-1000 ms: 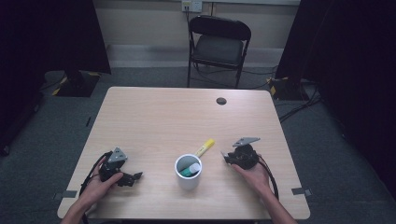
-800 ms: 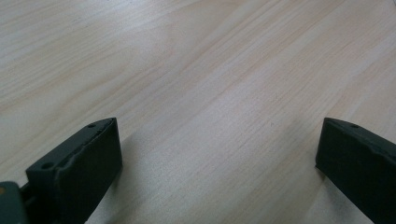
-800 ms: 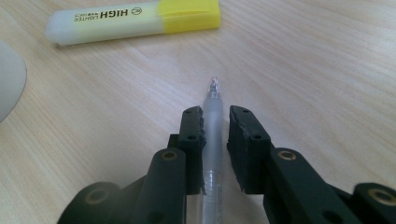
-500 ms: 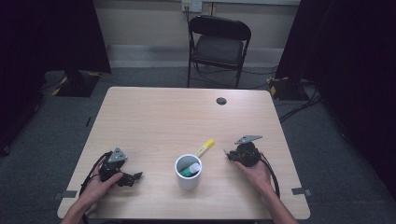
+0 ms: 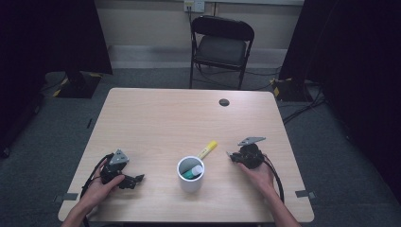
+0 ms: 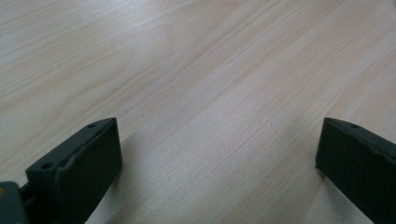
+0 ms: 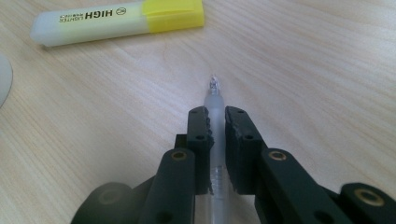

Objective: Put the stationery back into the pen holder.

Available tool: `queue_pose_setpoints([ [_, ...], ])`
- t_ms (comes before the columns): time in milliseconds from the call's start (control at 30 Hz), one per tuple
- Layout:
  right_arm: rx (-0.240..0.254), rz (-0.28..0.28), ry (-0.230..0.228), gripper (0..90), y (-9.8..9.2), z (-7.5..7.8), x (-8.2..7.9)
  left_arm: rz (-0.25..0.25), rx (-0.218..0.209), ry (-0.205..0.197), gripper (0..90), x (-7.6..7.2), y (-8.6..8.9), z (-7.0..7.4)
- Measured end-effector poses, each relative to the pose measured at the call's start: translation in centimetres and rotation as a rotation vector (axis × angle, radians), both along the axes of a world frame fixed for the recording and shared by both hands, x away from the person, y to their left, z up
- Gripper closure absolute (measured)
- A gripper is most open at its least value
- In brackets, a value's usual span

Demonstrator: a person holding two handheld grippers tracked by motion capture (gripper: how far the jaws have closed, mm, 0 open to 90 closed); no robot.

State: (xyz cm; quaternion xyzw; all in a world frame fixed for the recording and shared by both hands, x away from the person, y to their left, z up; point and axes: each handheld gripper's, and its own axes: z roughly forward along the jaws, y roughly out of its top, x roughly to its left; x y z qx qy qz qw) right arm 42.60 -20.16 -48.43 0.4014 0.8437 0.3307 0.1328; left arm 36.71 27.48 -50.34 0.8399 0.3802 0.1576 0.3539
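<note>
On the high view my left gripper point(image 5: 135, 179) rests low on the worktop point(image 5: 161, 123) at its near left corner. Its own view gives me its fingers point(image 6: 74, 168) standing wide apart over bare wood, with nothing between them. Moving right, a white cup point(image 5: 190, 173) stands near the front edge with a green-tipped marker inside it. Just beyond its rim lies a yellow highlighter point(image 5: 207, 149), flat, its long axis slanting away toward the right.

My right gripper point(image 5: 230, 156) sits right of the cup. From above I cannot make out what it carries. The right gripper view settles that: the fingers point(image 7: 200, 140) have just been closing and are clamped on a clear pen point(image 7: 215, 105). The pen runs straight along the line of the fingers, its tip poking out ahead of them, low over the worktop, pointing toward the highlighter point(image 7: 116, 21), which lies crosswise beyond it, well apart. That view also reads the highlighter's printed lettering, lost from above.
</note>
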Motion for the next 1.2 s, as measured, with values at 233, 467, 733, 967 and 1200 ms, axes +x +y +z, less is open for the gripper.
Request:
queue_pose_setpoints([
  [233, 0.049, -0.018, 0.001, 80.8, -0.4, 0.5, -0.3, 0.000, 0.000, 0.001, 0.0, 0.0, 0.0, 0.0],
  [467, 0.117, -0.010, -0.020, 80.9, -0.6, 1.3, -0.7, -0.001, 0.000, 0.000, 0.0, 0.0, 0.0, 0.0],
  [733, 0.170, -0.006, -0.043, 80.8, -0.7, 2.1, -1.0, 0.000, 0.000, 0.000, 0.0, 0.0, 0.0, 0.0],
  [967, 0.199, -0.001, -0.048, 80.9, -0.8, 2.6, -1.3, -0.001, -0.001, 0.000, 0.0, 0.0, 0.0, 0.0],
  [1200, 0.237, 0.017, -0.091, 80.9, -0.6, 3.9, -1.8, -0.001, 0.000, 0.000, 0.0, 0.0, 0.0, 0.0],
])
